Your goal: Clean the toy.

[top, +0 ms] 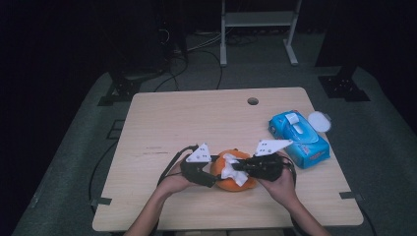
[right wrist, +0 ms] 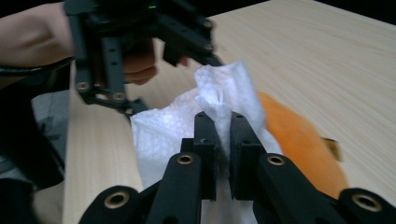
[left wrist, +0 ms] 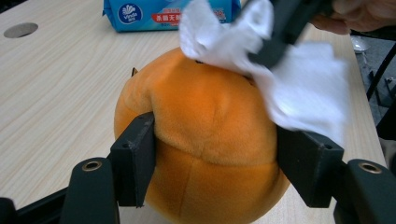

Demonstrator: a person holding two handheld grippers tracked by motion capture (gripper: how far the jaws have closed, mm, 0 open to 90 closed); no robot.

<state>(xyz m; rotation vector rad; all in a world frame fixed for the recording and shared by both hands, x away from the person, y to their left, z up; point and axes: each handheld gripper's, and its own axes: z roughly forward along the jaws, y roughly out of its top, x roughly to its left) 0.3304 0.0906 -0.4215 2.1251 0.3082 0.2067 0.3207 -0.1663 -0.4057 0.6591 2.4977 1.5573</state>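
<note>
We see the orange plush toy sitting near the front edge of the counter, about midway across, between the person's two hands. The left gripper comes in from the toy's left side, held low with the left hand resting on the counter and the forearm running back toward the bottom of the high view. In the left gripper view its fingers press against both flanks of the toy, denting the soft fabric, so they are clamped on it.

The right gripper comes in from the toy's right, cradled by the right hand, whose forearm angles back toward the lower right. It lies nearly level and points leftward across the top of the toy. In the right gripper view its fingers are pinched together on a fold of white tissue, with the rest of the sheet spreading loosely below and to the left of them; the orange toy shows just behind the tissue. In the left gripper view the tissue drapes over the toy's upper right side and touches it.

A blue tissue pack lies on the counter's right side, apart from the toy and beyond the right hand. A round hole sits near the counter's far edge.
</note>
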